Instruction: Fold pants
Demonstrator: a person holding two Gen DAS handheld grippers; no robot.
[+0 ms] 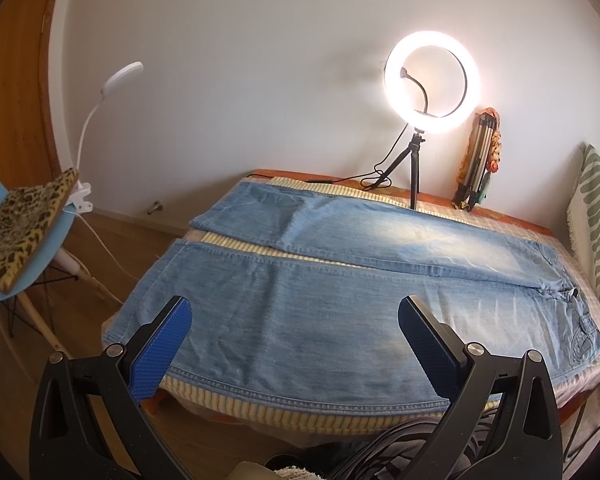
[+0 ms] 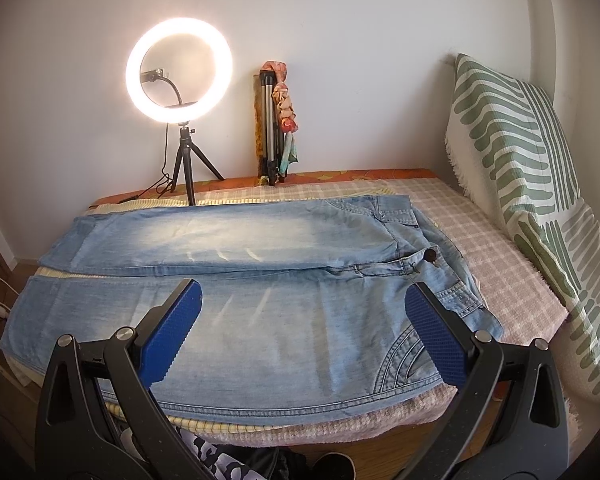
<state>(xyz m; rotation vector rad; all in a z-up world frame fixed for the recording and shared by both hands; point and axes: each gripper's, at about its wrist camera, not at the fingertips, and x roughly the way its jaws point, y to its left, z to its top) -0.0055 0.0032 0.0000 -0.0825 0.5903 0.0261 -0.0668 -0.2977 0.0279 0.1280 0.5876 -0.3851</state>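
Observation:
Light blue jeans (image 1: 340,276) lie flat and spread on the bed, legs side by side, hems to the left and waistband to the right; they also show in the right wrist view (image 2: 260,280). My left gripper (image 1: 296,308) is open and empty, hovering above the near leg close to the front edge. My right gripper (image 2: 304,292) is open and empty, above the near leg towards the waistband, whose dark button (image 2: 430,256) shows.
A lit ring light on a tripod (image 1: 432,84) (image 2: 179,70) stands at the back of the bed by the wall. A folded tripod with cloth (image 2: 274,128) leans beside it. A green-striped pillow (image 2: 532,184) is at the right. A blue chair with a leopard cushion (image 1: 24,224) stands left.

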